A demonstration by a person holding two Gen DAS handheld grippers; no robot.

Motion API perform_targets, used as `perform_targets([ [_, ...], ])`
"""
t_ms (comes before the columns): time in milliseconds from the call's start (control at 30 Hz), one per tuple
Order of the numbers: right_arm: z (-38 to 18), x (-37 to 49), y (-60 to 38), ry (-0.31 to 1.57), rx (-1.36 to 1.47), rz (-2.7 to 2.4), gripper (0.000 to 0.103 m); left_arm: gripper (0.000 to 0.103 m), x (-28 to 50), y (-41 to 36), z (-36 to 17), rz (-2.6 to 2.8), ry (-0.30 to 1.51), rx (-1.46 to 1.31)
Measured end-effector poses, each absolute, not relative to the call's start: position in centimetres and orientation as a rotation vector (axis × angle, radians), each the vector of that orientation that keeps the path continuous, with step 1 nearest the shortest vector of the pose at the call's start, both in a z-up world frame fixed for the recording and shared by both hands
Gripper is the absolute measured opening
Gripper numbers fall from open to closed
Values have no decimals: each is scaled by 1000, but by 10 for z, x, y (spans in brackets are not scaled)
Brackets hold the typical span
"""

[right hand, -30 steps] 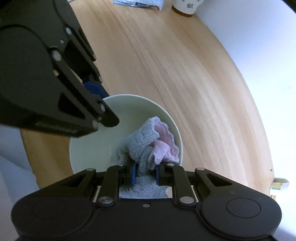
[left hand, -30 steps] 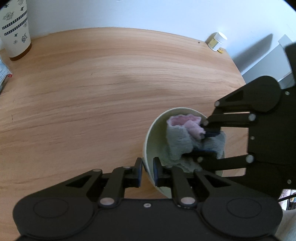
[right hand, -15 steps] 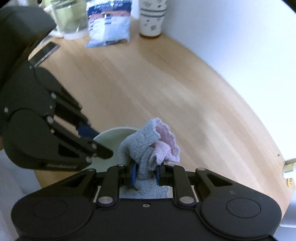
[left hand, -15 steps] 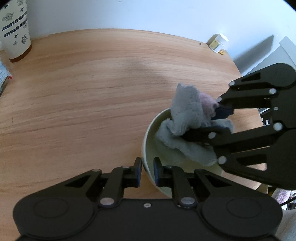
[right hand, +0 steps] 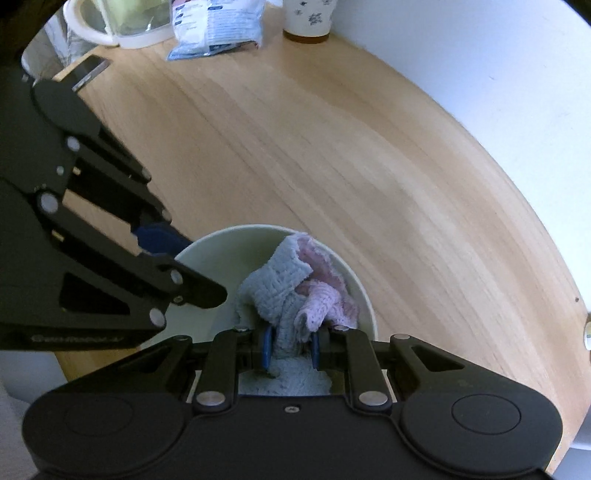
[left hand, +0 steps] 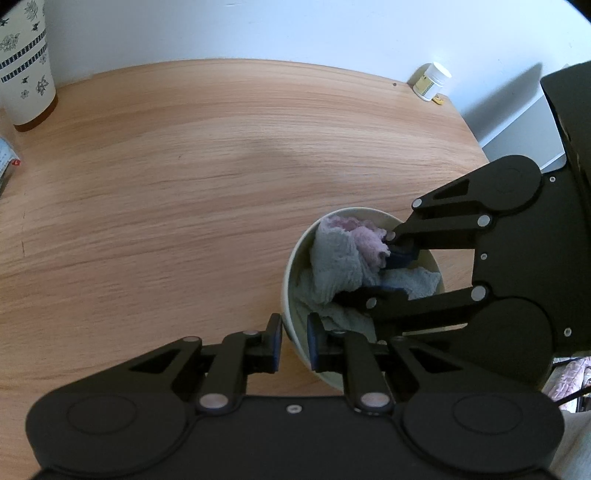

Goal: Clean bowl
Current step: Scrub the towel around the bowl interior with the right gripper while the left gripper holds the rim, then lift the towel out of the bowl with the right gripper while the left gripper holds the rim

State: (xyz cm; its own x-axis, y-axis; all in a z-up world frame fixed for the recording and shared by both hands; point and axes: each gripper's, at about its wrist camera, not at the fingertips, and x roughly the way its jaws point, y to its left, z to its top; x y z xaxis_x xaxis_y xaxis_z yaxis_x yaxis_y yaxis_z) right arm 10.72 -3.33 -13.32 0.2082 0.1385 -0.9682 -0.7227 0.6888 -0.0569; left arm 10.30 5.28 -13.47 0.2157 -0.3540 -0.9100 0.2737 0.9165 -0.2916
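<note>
A pale green bowl (left hand: 291, 266) sits near the front edge of a light wooden table (left hand: 221, 155), pinned by two black hand-held grippers. The left gripper (left hand: 294, 341) is clenched on the bowl's near rim, one blue-padded finger outside the wall and the other inside. The right gripper (right hand: 290, 349) reaches down into the bowl and is clamped on a bunched cloth (right hand: 280, 295), grey-blue knit with a pink patch folded into it. In the left wrist view the cloth (left hand: 336, 269) fills much of the bowl's hollow, its folds pressed against the far inner wall and rising about level with the rim, while a loose tail spreads across the bottom under the right gripper's fingers (left hand: 400, 258). In the right wrist view the bowl (right hand: 365, 302) shows a bare stretch of inner wall to the left of the cloth, partly covered by the left gripper's black linkage (right hand: 110, 266).

Along the back of the table, by the white wall, stand a tall paper cup (left hand: 22, 62) printed with dark flowers, a small white-capped jar (left hand: 431, 81) at the far right corner, a blue-and-white packet (right hand: 218, 26) lying flat, and what appears to be a clear jug (right hand: 122, 22) with a white handle, cut off by the top of the view.
</note>
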Motion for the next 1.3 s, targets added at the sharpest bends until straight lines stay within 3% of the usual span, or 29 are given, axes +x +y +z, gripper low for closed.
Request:
perform_targets([
  [267,-101,107,-54,1215,-488,651,22,15,106,57,-136,-442,1294,-119],
  [333,-82,108,-74,1184,-371,635,22,22,106,57,-138,-441,1298,-132],
  [400,-70,108,-93,1152,-273,609,22,43,106,57,-139,-430,1295,-129],
  [533,-63,106,-126,1110,-154,537,22,48,105,53,-140,-391,1271,-100],
  [633,-67,101,-139,1076,-103,503,22,58,106,49,-142,-341,1269,-58],
  [1067,-69,90,-179,997,29,394,22,57,110,57,-152,-350,1267,-252],
  [1200,-66,89,-196,983,116,350,22,42,111,47,-153,-348,1273,-224],
  [1300,-70,93,-218,1002,256,334,23,39,111,40,-157,-343,1285,-212],
])
